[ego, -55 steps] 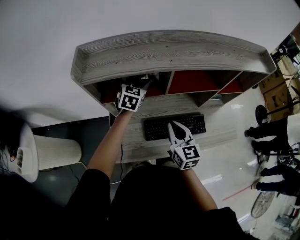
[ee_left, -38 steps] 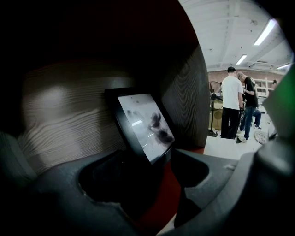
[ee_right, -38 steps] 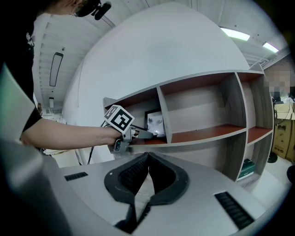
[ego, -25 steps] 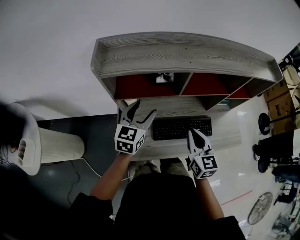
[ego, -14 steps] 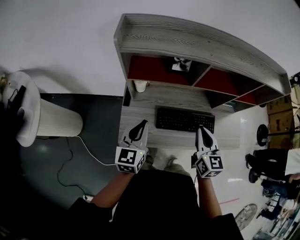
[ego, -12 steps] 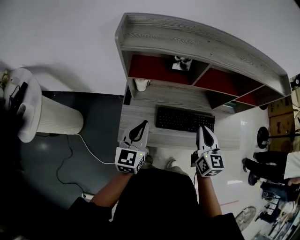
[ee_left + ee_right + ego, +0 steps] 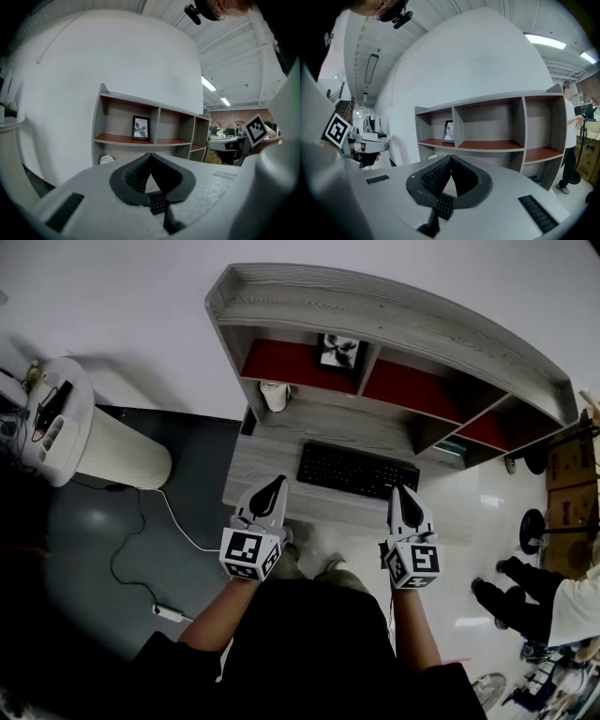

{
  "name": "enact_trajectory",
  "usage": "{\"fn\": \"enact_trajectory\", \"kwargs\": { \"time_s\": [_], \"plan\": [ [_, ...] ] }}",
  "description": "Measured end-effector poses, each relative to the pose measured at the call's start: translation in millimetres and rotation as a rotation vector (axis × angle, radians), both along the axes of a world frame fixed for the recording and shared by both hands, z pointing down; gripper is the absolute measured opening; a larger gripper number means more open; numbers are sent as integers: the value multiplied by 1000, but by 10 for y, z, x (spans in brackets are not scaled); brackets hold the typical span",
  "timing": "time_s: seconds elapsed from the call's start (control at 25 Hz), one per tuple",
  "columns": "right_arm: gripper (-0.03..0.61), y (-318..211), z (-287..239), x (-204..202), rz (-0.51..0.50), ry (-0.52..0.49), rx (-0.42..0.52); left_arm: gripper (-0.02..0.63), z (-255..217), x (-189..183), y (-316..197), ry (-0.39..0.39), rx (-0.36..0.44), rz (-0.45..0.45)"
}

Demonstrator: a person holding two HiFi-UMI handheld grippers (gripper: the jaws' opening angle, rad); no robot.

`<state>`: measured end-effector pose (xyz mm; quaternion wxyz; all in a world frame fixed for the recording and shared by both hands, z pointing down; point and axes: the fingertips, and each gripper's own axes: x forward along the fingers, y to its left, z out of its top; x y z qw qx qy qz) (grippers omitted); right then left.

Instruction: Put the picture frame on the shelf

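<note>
Black-rimmed picture frame [image 7: 339,351] stands upright in the left red-floored bay of the grey wooden shelf [image 7: 394,320]. Left gripper [image 7: 275,484] and right gripper [image 7: 405,493], both pressed together and empty, hang well apart from it. Bumping the grey desk [image 7: 267,457] could topple it.

**Desk:** What stands ahead of the jaws?

**Photographer:** A grey wood-grain desk [image 7: 270,460] against a white wall [image 7: 112,296], topped by a shelf unit [image 7: 394,320] with red-brown boards.

**Desk:** And to either side?

**Photographer:** Left of the left jaws, dark floor [image 7: 75,549] and a white ribbed cylinder [image 7: 117,463]; right of the right jaws, glossy pale floor [image 7: 469,559]. Ceiling strip lights [image 7: 208,83] glow above the jaws, to the right.
</note>
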<state>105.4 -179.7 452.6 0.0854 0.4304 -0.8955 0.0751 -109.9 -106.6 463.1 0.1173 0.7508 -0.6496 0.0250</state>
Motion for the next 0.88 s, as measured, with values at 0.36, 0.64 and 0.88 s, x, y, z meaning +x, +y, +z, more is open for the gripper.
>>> {"fn": "enact_trajectory", "kwargs": {
  "time_s": [0.36, 0.64, 0.88],
  "plan": [
    [12, 163, -31, 389, -49, 9, 18, 17, -13, 473, 225, -18, 3, -62],
    [12, 237, 53, 533, -58, 24, 30, 17, -25, 646, 307, -14, 14, -75],
    [12, 329, 35, 583, -85, 6, 34, 17, -63, 721, 350, -16, 35, -93]
  ]
}}
